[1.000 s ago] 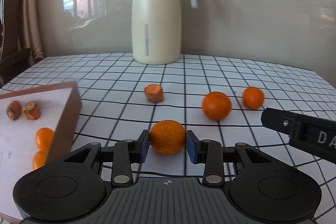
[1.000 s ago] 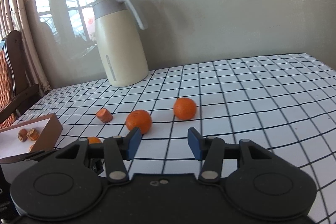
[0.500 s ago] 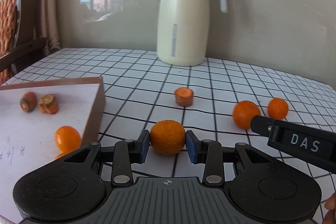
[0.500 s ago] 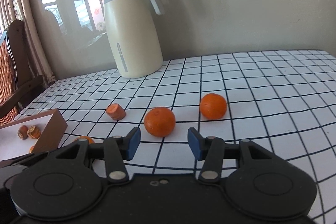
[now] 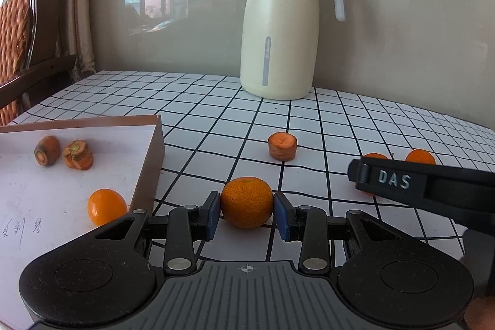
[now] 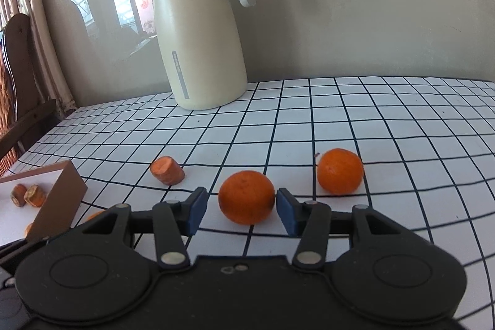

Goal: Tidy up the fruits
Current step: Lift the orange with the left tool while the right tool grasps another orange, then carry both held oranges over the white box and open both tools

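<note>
Between the right gripper's (image 6: 238,207) parted jaws sits an orange (image 6: 246,196), best centred before squeezing, while the left gripper (image 5: 246,214), clenched on another orange (image 5: 246,202), should clear the tray's (image 5: 151,163) wall.

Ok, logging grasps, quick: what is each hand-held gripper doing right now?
Left hand-held gripper: shut on a mandarin.
Right hand-held gripper: open, around another mandarin, left pad clear of it.

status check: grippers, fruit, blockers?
Left gripper shut on mandarin. Right gripper open, straddling second mandarin. Box near; nothing blocking.
</note>
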`<action>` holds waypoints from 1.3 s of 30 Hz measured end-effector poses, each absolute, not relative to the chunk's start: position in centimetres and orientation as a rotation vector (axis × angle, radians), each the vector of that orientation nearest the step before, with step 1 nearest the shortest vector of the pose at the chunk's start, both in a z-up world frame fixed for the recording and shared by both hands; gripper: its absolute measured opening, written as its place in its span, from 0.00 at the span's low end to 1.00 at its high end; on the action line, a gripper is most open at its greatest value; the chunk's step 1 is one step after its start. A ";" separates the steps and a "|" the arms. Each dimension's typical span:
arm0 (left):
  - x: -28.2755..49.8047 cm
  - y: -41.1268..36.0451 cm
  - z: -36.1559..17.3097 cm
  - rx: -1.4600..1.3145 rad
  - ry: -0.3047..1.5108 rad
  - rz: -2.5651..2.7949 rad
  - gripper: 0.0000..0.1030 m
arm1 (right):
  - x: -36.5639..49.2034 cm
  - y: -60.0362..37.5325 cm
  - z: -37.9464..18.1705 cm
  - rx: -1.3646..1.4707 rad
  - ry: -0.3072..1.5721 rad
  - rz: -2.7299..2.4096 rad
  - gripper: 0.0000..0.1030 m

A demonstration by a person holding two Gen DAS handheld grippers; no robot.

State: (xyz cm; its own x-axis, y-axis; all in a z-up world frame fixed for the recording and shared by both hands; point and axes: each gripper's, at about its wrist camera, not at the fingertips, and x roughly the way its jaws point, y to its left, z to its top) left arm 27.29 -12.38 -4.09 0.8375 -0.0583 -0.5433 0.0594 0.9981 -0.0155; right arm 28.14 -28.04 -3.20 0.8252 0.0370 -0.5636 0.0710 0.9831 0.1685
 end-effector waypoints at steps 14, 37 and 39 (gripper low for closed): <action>27.1 -12.5 -4.0 0.000 0.576 -0.075 0.36 | 26.7 -28.0 -2.9 0.149 0.570 -0.002 0.30; 20.3 -12.8 -2.3 0.092 0.526 -0.224 0.36 | 16.9 -27.3 -1.0 0.139 0.563 0.004 0.30; 19.7 -12.5 -2.2 0.095 0.522 -0.234 0.36 | 16.2 -27.1 -0.9 0.141 0.558 0.010 0.30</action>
